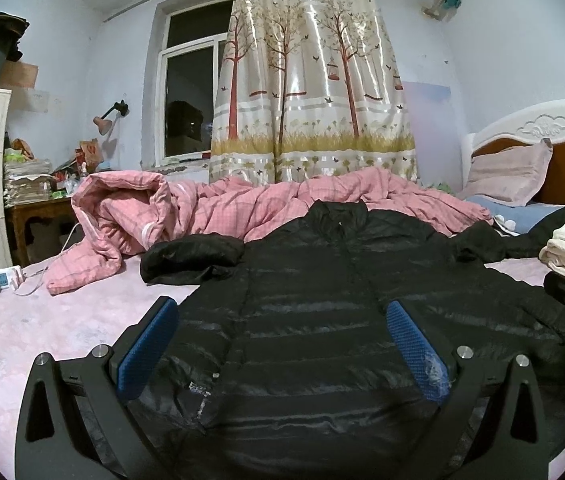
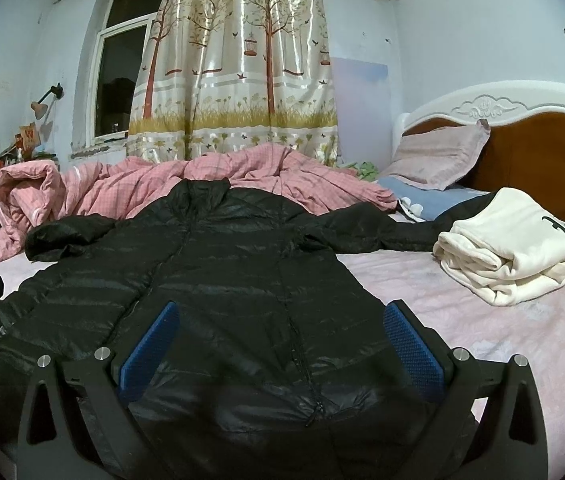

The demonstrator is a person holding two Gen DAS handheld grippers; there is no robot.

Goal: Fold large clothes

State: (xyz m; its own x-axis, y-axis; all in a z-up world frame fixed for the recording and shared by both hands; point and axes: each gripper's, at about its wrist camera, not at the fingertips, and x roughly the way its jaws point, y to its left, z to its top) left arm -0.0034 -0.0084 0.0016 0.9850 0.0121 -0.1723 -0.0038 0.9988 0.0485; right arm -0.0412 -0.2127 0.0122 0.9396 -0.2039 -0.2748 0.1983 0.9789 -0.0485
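Both tools, left [image 1: 282, 344] and right [image 2: 280, 340], hover released over the hem of the jacket [image 1: 322, 280], which lies spread flat on the bed [image 2: 502, 328] for folding.

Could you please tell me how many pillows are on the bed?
2. A pink pillow leans against the headboard; a blue pillow lies flat in front of it, partly under the black jacket's sleeve. The pink quilt may hide others.
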